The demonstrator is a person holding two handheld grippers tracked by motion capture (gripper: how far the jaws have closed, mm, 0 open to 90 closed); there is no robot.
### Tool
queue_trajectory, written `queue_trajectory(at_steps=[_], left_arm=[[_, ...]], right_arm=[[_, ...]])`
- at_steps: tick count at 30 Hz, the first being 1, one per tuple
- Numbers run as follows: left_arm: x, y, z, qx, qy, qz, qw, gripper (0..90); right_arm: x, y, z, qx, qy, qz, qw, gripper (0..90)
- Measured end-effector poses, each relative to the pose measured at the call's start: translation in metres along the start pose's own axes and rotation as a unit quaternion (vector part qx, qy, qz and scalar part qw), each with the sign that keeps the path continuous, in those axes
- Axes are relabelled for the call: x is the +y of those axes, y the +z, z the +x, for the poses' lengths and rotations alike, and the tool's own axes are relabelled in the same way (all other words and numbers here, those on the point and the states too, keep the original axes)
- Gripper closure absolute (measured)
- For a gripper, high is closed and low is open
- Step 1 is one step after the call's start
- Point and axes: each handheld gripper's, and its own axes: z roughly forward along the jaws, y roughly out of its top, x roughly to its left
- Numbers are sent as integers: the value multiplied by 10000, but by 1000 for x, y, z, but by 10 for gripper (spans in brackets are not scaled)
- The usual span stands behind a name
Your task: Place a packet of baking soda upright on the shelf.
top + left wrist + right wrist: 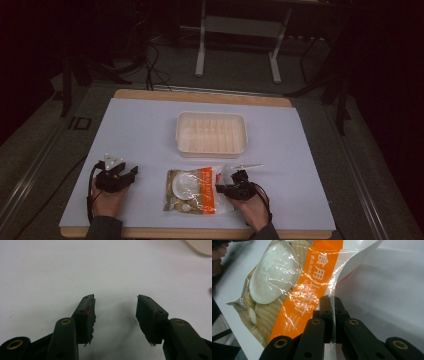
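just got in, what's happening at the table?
A person holds a tool in each hand. The right tool is shut on the edge of a clear bag with an orange stripe, lying near the front of the white-covered table. The left tool rests open and empty beside it. A cream tray sits farther back.

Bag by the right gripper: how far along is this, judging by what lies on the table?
Done: the right gripper is shut on the bag's clear edge. In hand: only that grip; the left gripper is open over bare table. Left: the bag still lies flat before the cream tray, which looks empty. The goal is unclear.
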Motion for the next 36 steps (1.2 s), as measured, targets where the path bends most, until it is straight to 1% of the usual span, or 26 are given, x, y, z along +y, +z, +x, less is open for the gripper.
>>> queue_trajectory(at_steps=[3,4,12,15,17,18,19,20,21,22,23,25,29,30,31,33,34,36], left_arm=[[0,0,0,8,5,-1,10000,491],[0,0,0,5,1,-9,10000,491],[0,0,1,10,-34,-27,10000,490],[0,-1,1,18,-46,-44,10000,490],[0,-1,1,20,-36,-49,10000,490],[0,-1,0,35,-18,-62,10000,490],[0,-1,0,35,-18,-62,10000,490],[0,-1,0,50,-7,-72,10000,490],[0,-1,-1,54,12,-81,10000,490],[0,-1,-1,54,12,-81,10000,490],[0,-1,-1,58,21,-80,9999,490],[0,-1,-1,64,24,-89,9999,490],[0,-1,-1,74,28,-90,9999,490],[0,-1,-1,72,40,-81,9999,490],[0,-1,-1,72,40,-81,9999,490],[0,-1,-1,64,56,-69,9999,490],[0,-1,-1,66,57,-70,9999,489],[0,-1,-1,65,53,-75,9999,489]], right_arm=[[1,-3,1,21,-5,-58,10000,900],[1,-6,1,92,34,-113,9999,900],[8,-19,5,375,79,-298,9988,900],[12,-23,8,431,134,-356,9983,900],[13,-24,10,440,112,-384,9982,900],[17,-26,14,506,93,-439,9977,900],[17,-26,14,506,93,-439,9977,900],[18,-27,16,536,56,-447,9975,900],[21,-29,22,527,-35,-459,9975,900],[21,-29,22,527,-35,-459,9975,900],[25,-32,26,583,-69,-489,9971,900],[29,-35,29,676,-109,-518,9963,900],[34,-37,36,746,-185,-535,9956,900],[38,-39,41,831,-188,-560,9948,900],[39,-40,43,895,-169,-577,9942,900],[41,-41,45,927,-175,-598,9937,900],[44,-41,50,956,-231,-636,9931,900],[47,-42,56,1014,-269,-652,9923,900]])
